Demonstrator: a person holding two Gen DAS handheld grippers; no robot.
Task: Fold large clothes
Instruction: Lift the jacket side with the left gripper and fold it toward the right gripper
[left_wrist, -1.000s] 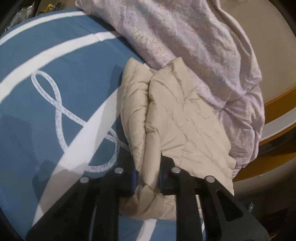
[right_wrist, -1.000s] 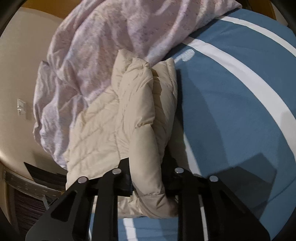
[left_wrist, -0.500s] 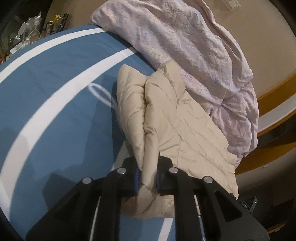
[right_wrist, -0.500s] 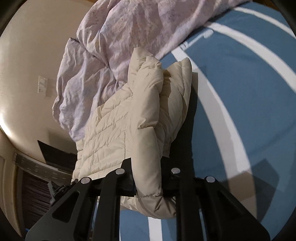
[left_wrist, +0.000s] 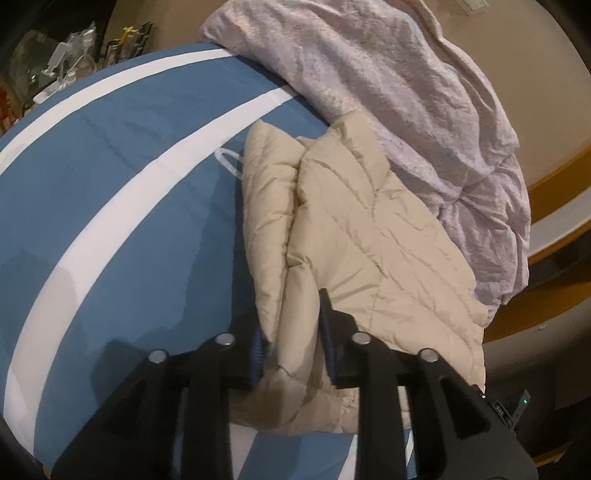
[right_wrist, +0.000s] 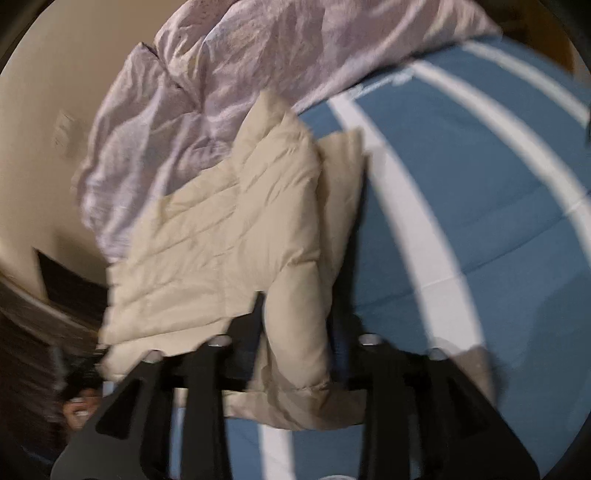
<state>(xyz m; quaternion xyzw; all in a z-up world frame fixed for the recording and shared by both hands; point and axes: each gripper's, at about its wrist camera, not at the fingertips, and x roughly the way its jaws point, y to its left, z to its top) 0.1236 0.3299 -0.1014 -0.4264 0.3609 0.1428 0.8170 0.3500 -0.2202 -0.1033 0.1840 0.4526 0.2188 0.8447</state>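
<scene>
A beige quilted puffer jacket (left_wrist: 369, 236) lies folded on a blue bed cover with white stripes (left_wrist: 122, 192). My left gripper (left_wrist: 293, 332) is shut on a thick fold at the jacket's near edge. In the right wrist view the same jacket (right_wrist: 229, 236) hangs partly raised, and my right gripper (right_wrist: 295, 325) is shut on another padded fold of it. The blue cover (right_wrist: 480, 206) lies to the right there. That view is motion-blurred.
A crumpled lilac duvet (left_wrist: 399, 103) is heaped behind and beside the jacket, also in the right wrist view (right_wrist: 221, 74). A beige wall (right_wrist: 55, 74) and a wooden bed frame edge (left_wrist: 554, 184) lie past it. Small bottles (left_wrist: 74, 62) stand far left.
Both grippers have lifted and pulled back with the jacket folds held. The looped white pattern on the cover is now almost hidden behind the jacket. The right view has turned blurry.
</scene>
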